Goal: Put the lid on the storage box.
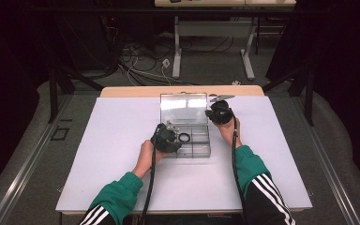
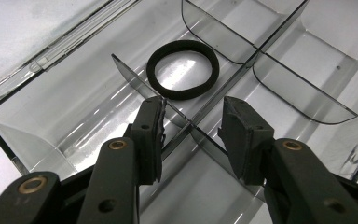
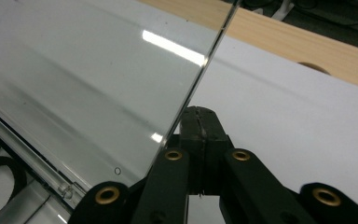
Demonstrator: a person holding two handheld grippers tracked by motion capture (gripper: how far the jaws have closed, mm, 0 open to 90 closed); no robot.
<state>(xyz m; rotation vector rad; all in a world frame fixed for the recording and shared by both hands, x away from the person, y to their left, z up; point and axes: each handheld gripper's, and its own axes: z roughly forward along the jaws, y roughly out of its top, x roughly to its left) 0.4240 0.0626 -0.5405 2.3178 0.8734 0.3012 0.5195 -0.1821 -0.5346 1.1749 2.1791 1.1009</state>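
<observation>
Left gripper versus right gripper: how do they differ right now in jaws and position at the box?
The left gripper has its jaws apart, straddling a divider in the clear box near the black ring; the right gripper has its jaws shut, with nothing between them, against the edge of the open lid. The left is over the tray, the right beside the lid. Both have black jaws.
</observation>
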